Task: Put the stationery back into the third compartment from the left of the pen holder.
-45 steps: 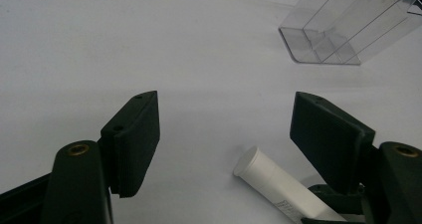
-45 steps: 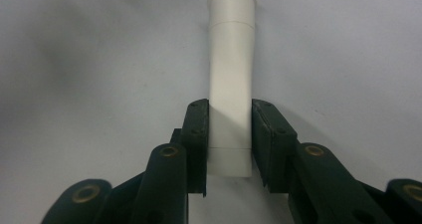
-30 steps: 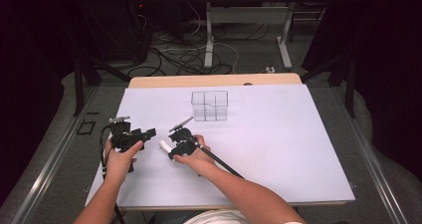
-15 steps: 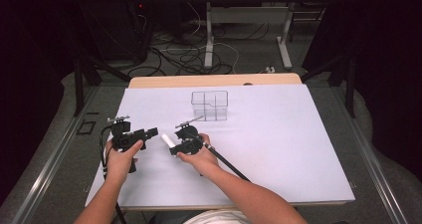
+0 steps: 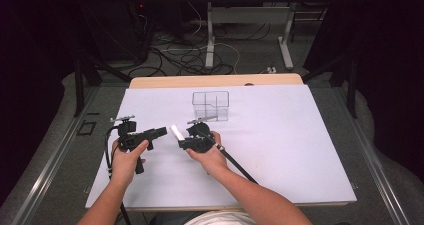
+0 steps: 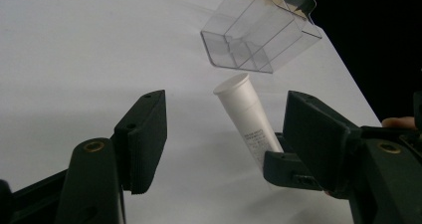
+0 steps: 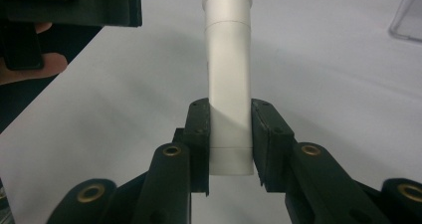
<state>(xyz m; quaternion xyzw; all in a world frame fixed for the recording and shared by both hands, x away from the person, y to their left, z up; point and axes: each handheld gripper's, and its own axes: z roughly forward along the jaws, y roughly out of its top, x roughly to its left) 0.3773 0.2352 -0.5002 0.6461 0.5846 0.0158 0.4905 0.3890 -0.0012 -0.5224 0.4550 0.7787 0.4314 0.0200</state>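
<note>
A white plastic tube with a flanged cap end is held by its lower end in my right gripper, which is shut on it just above the table. The tube points left, toward my left gripper. That gripper hovers a short way off with its jaws open, and the tube stands beyond them, touching neither pad. A clear divided box sits behind both grippers, near the table's far edge.
A white sheet covers the table, with a strip of wooden top showing at the back. The right gripper's cable trails over the forearm. Dark floor with cables and table legs lies beyond.
My right hand has carried the tube a little to the right and up. The left gripper has hardly moved.
</note>
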